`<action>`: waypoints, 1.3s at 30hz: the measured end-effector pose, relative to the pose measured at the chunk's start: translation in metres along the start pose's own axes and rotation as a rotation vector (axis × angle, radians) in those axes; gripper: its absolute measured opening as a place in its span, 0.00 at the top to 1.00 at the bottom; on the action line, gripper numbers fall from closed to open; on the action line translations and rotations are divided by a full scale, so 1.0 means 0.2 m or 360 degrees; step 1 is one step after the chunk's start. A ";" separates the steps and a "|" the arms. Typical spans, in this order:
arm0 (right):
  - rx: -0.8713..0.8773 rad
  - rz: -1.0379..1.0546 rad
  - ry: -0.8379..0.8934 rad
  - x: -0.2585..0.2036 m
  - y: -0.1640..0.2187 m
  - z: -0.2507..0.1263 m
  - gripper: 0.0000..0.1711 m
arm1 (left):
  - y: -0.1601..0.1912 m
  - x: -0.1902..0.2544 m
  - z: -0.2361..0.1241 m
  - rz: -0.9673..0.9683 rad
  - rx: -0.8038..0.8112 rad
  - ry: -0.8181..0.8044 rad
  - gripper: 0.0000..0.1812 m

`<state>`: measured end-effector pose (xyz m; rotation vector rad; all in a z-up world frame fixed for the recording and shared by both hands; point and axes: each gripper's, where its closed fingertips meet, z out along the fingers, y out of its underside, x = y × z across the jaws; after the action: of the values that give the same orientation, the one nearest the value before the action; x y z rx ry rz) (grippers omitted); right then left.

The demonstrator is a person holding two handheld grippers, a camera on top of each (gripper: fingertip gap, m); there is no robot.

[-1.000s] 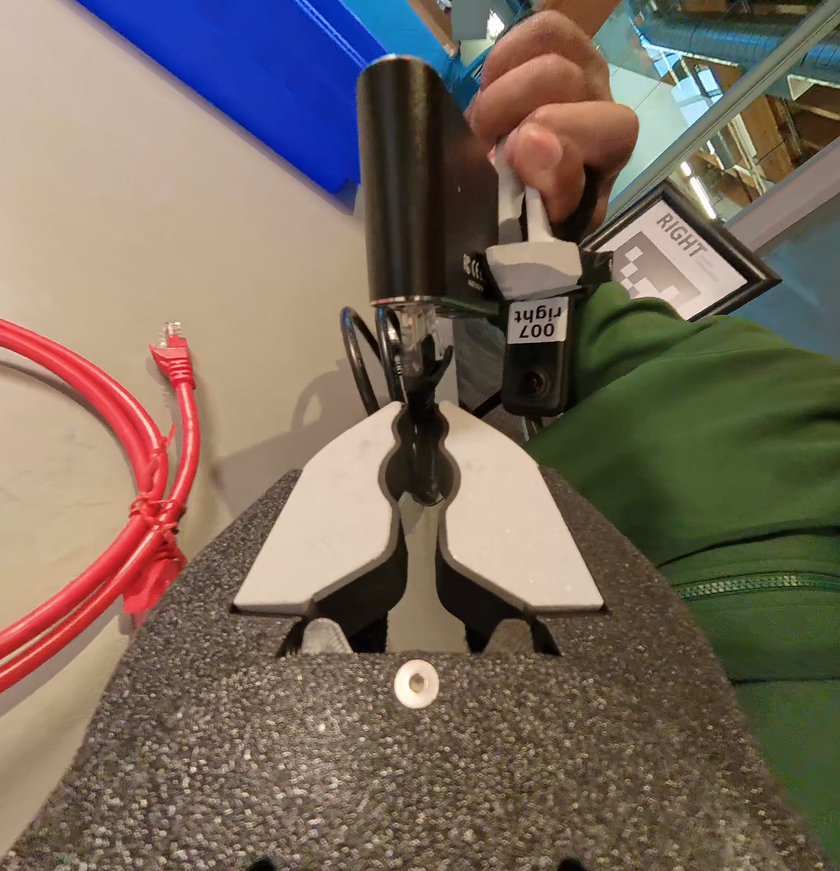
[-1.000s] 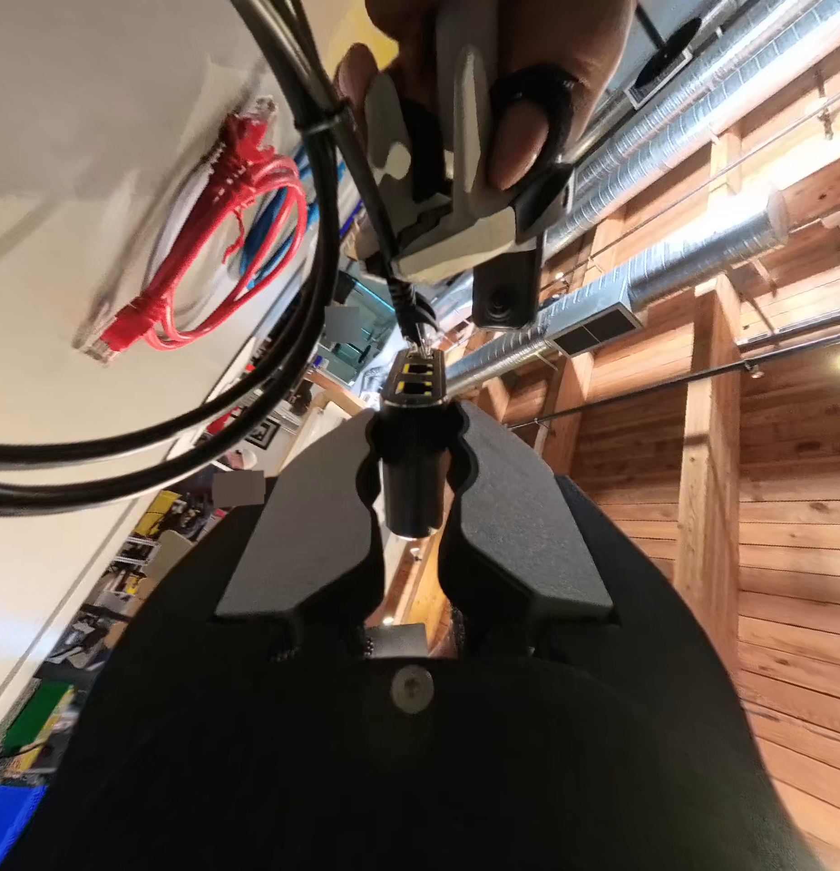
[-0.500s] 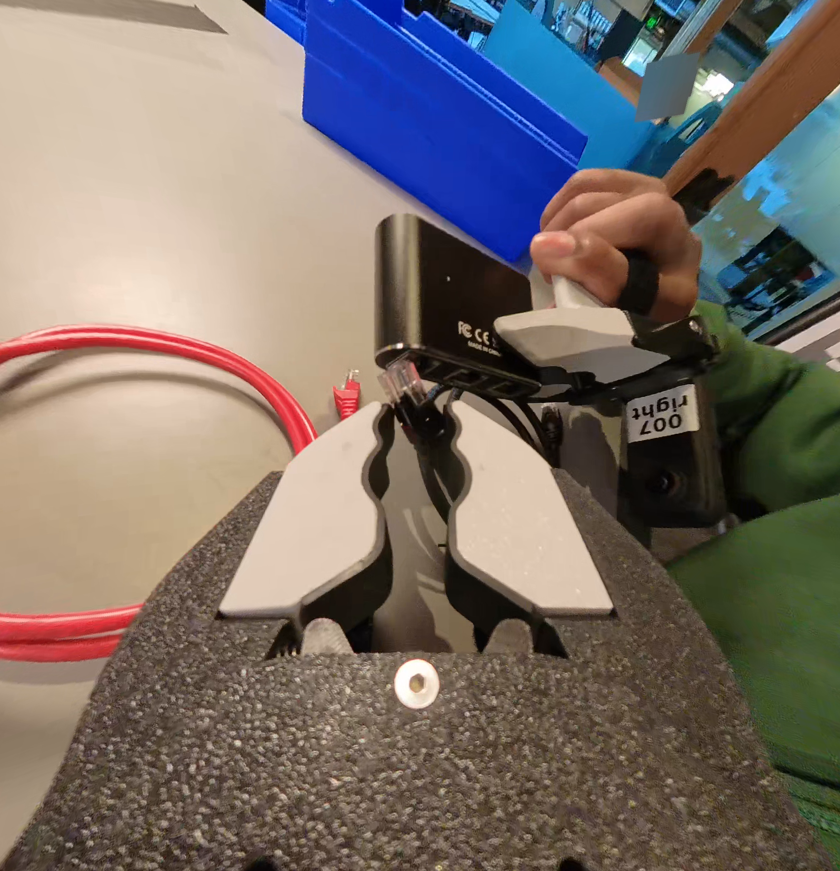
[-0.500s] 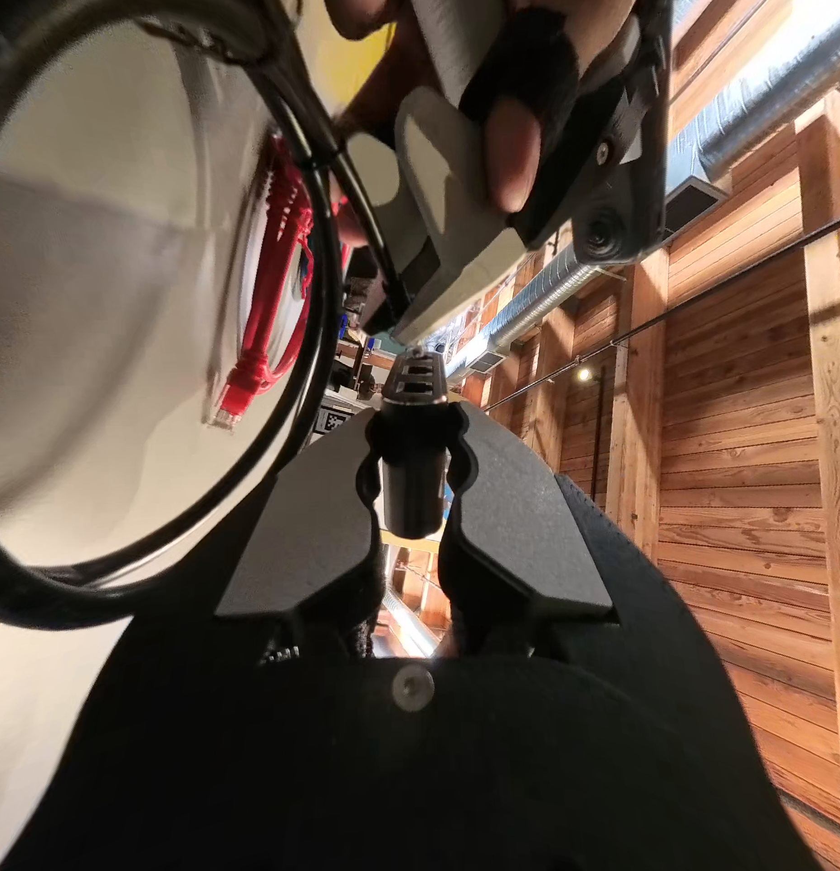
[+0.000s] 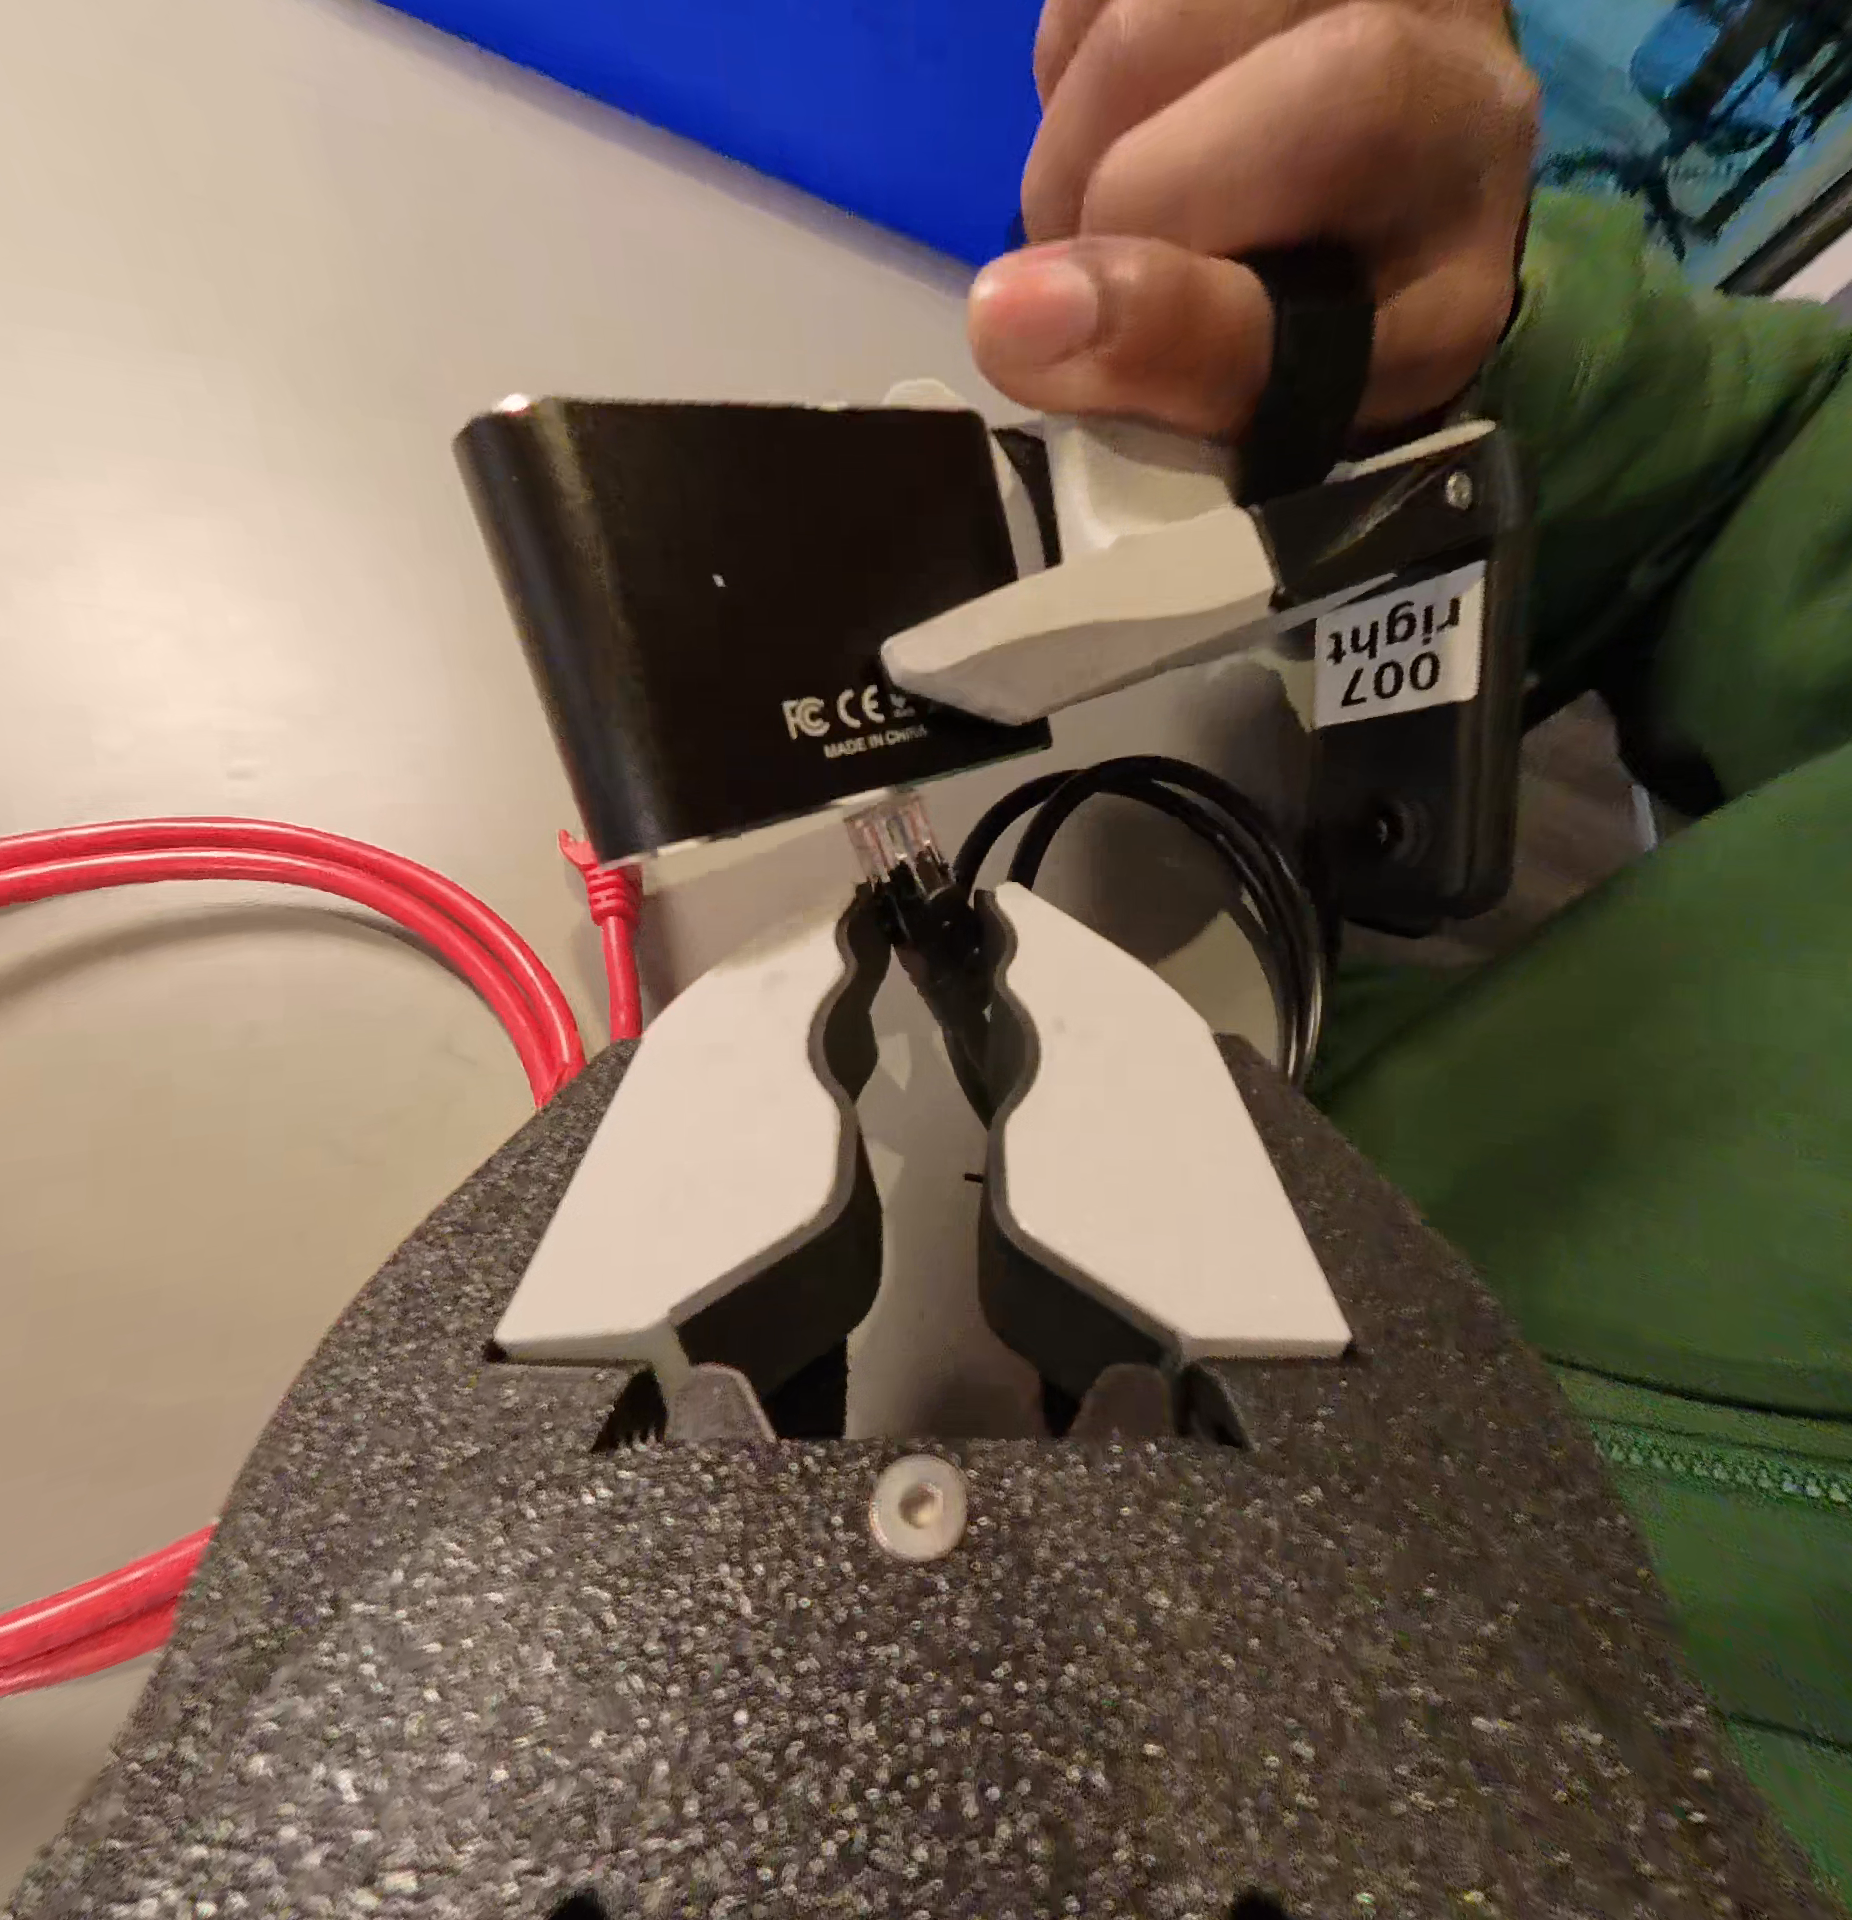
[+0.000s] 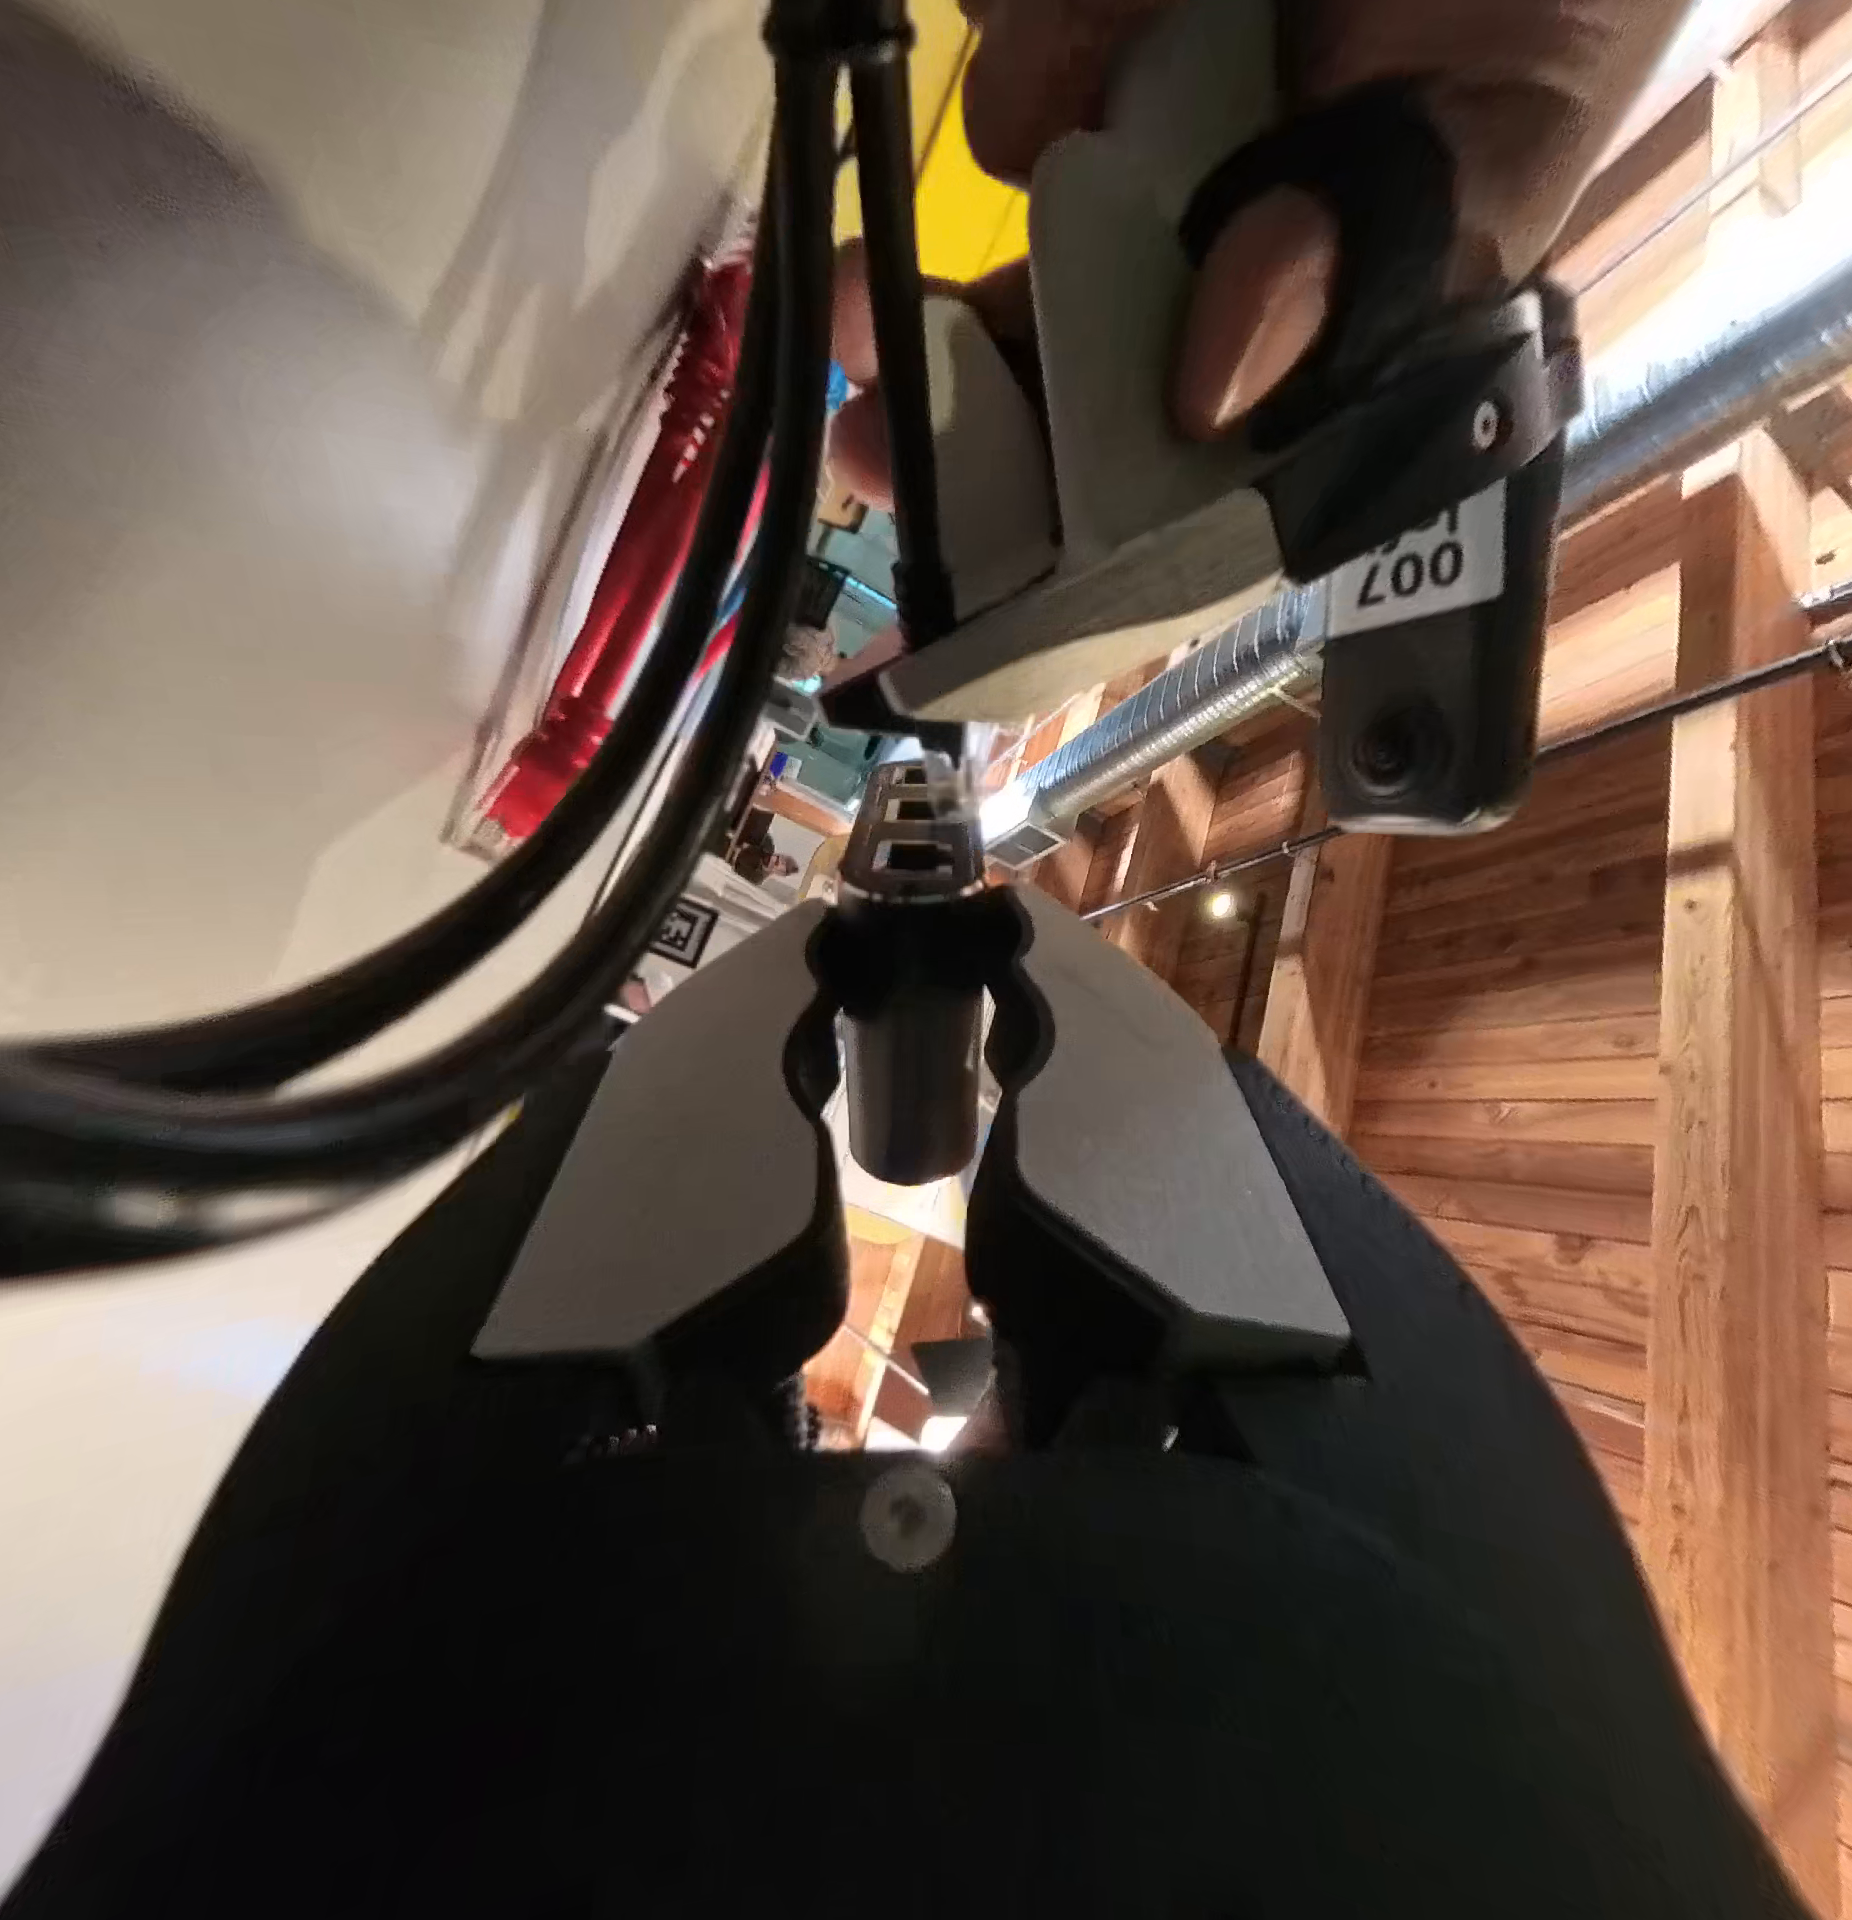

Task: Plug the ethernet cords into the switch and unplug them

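My left gripper (image 5: 917, 920) is shut on the black boot of a black ethernet cord (image 5: 937, 966). Its clear plug (image 5: 891, 831) points up and touches the port edge of the black switch (image 5: 756, 613). My right gripper (image 6: 917, 914) is shut on the switch (image 6: 906, 1070) and holds it in the air, its ports (image 6: 911, 831) facing away from me. In the left wrist view a right finger (image 5: 1088, 623) lies across the switch's face. In the right wrist view the left gripper (image 6: 1109, 582) brings the clear plug (image 6: 948, 774) to a far port.
A coiled red ethernet cord (image 5: 278, 862) lies on the beige table (image 5: 226, 520), its red plug (image 5: 610, 894) just behind the switch. The black cord's loop (image 5: 1265, 883) hangs to the right. A blue bin (image 5: 797, 104) stands behind. A green sleeve (image 5: 1628, 935) is at the right. The left gripper's tips are roughly 4 cm from the right gripper's.
The left grip has shifted from the cord below the plug up to the boot, with the jaws wider. The plug has moved from the switch's end to a port farther along. The right grip is unchanged.
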<state>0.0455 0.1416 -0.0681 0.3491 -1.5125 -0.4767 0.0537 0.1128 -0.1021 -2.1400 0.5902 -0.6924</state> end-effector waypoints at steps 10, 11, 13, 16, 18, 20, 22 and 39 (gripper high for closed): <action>0.0201 -0.0002 -0.0079 0.06 -0.05 -0.03 0.85 | 0.04 0.04 -0.01 0.0064 -0.0128 0.0142 0.90; 0.0212 -0.0020 -0.0088 0.06 -0.06 -0.03 0.85 | 0.04 0.04 -0.02 0.0066 -0.0137 0.0147 0.90; 0.0226 -0.0045 -0.0118 0.05 -0.07 -0.03 0.85 | 0.05 0.04 -0.02 0.0065 -0.0145 0.0153 0.90; 0.0240 -0.0074 -0.0144 0.04 -0.08 -0.02 0.85 | 0.06 0.04 -0.02 0.0055 -0.0144 0.0158 0.90; 0.0243 -0.0089 -0.0148 0.04 -0.09 -0.02 0.85 | 0.06 0.04 -0.03 0.0050 -0.0147 0.0154 0.90; 0.0249 -0.0099 -0.0154 0.04 -0.09 -0.01 0.85 | 0.07 0.04 -0.03 0.0042 -0.0144 0.0155 0.90; 0.0274 -0.0081 -0.0160 0.04 -0.10 -0.01 0.85 | 0.07 0.04 -0.03 0.0047 -0.0149 0.0165 0.90; 0.0508 0.0057 -0.0367 -0.01 -0.23 0.00 0.85 | 0.16 0.01 -0.02 0.0276 -0.0339 0.0101 0.90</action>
<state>0.0425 0.1024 -0.0928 0.5282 -1.8217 -0.2514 0.0473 0.0905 -0.1238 -2.2337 0.9078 -0.6263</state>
